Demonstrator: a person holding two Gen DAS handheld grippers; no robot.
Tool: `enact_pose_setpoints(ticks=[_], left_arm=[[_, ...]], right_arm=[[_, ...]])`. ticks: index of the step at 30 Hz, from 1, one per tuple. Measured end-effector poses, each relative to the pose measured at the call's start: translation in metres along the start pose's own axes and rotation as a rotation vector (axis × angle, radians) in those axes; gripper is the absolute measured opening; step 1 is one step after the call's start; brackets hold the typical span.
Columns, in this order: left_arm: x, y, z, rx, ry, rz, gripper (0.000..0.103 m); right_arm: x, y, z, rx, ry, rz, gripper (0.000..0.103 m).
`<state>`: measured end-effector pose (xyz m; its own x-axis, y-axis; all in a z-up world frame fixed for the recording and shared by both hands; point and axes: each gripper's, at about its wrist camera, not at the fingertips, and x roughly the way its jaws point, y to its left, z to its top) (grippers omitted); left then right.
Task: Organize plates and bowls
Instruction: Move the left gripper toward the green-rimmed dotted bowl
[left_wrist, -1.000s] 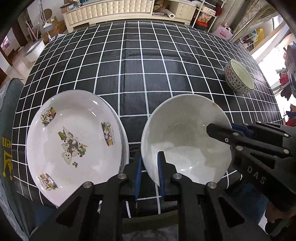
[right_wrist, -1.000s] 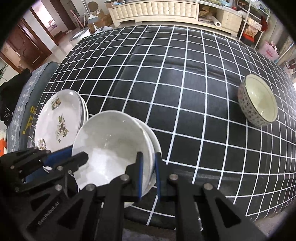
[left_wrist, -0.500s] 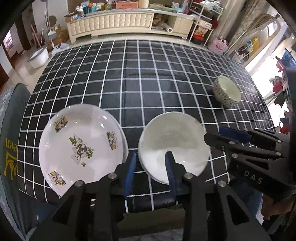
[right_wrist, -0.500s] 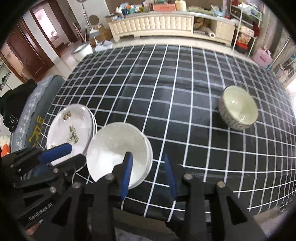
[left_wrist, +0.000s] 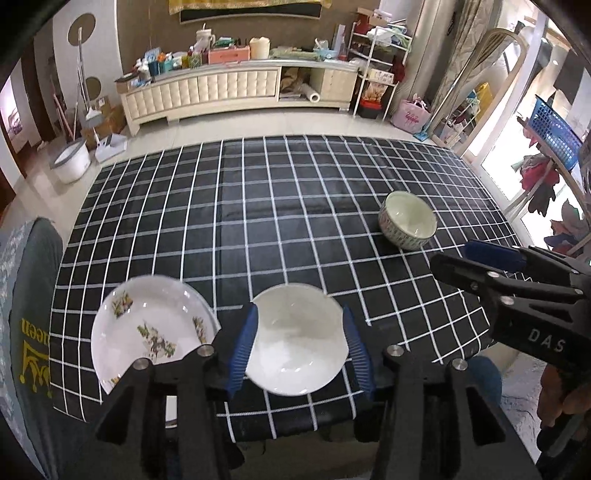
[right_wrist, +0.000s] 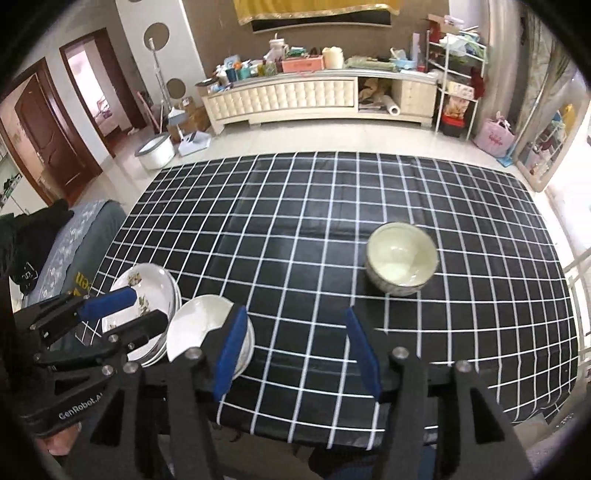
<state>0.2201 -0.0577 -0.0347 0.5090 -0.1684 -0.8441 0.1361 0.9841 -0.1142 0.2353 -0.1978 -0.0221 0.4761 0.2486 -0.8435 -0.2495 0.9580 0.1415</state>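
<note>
Both grippers hang above the near edge of the table (left_wrist: 295, 206), which is covered in a black cloth with a white grid. The left gripper (left_wrist: 301, 347) has its jaws apart and opening; the white bowl (left_wrist: 295, 343) shows between the blue pads in the left wrist view but lies below them on the cloth, untouched, its near rim close to the table's front edge. Just left of those jaws sits the decorated plate (left_wrist: 147, 332), on a stack whose rims show in the right wrist view, almost touching the white bowl and also near the front edge. The right gripper (right_wrist: 301, 354) likewise has its jaws apart and opening, with only bare cloth between the pads; the white bowl (right_wrist: 199, 325) lies at its left pad, itself stacked on another, and the plate stack (right_wrist: 147, 284) beyond that. Ahead and a little right of the right jaws stands the patterned bowl (right_wrist: 400, 264), alone and well apart from the stacks. The whole middle and far part of the cloth ahead of both jaws is open, up to the far edge, and to the right past the patterned bowl.
</note>
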Motion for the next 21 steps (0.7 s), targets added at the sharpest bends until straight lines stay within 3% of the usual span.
enact_pose_setpoints(ticks=[8, 14, 18, 21], left_arm=[[0.003, -0.036, 0.025, 0.076, -0.015, 0.012, 0.045], [0.011, -0.068, 0.042, 0.135, -0.035, 0.020, 0.051], [0.025, -0.088, 0.053, 0.165, -0.032, 0.001, 0.051], [0.035, -0.097, 0.062, 0.168, -0.029, -0.014, 0.051]], right_arm=[[-0.013, -0.042, 0.004, 0.073, -0.041, -0.011, 0.067], [-0.010, -0.072, 0.009, 0.102, -0.028, -0.026, 0.070], [-0.006, -0.088, 0.013, 0.099, -0.016, -0.044, 0.079], [-0.001, -0.102, 0.018, 0.110, -0.008, -0.055, 0.080]])
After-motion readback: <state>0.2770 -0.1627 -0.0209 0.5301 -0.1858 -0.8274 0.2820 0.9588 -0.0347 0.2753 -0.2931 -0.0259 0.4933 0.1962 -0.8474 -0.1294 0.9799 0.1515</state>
